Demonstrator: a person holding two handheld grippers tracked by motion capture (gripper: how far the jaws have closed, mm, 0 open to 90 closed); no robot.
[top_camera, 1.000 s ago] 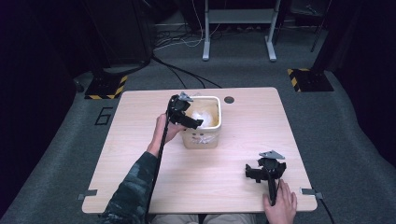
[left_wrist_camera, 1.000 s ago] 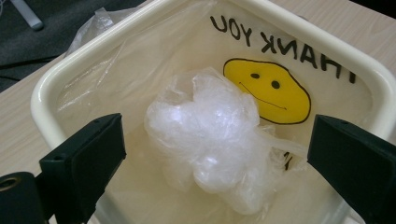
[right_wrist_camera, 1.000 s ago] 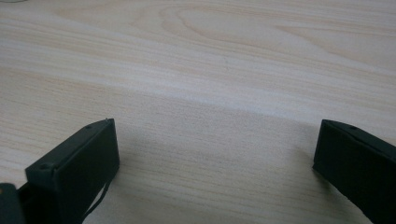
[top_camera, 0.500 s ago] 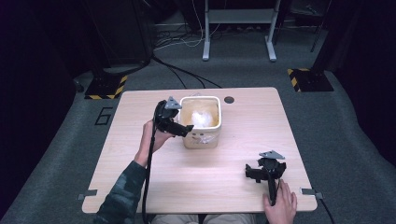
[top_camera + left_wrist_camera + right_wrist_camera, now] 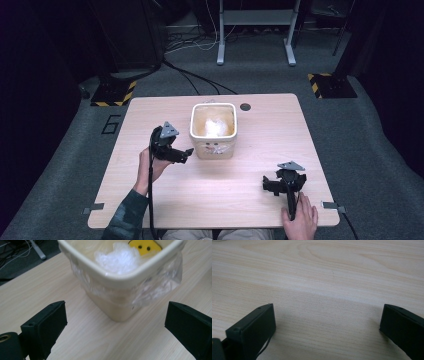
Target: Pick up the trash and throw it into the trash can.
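Observation:
A cream square bin stands at the middle back of the wooden table. It is lined with a clear plastic bag folded over its rim. Crumpled white plastic lies inside, and a yellow disc with two holes shows at its bottom. My left gripper hovers just left of the bin, open and empty, pointing at its corner. My right gripper sits low near the front right of the table, open, with bare wood between its jaws.
A round cable hole lies in the table behind the bin. Beyond the table are a grey carpet, cables, a metal desk frame and yellow-black striped bases. Tape tabs mark the front corners.
My left gripper has drawn back from above the bin's left rim to the table space left of it, lower and nearer the person. The right gripper has stayed put.

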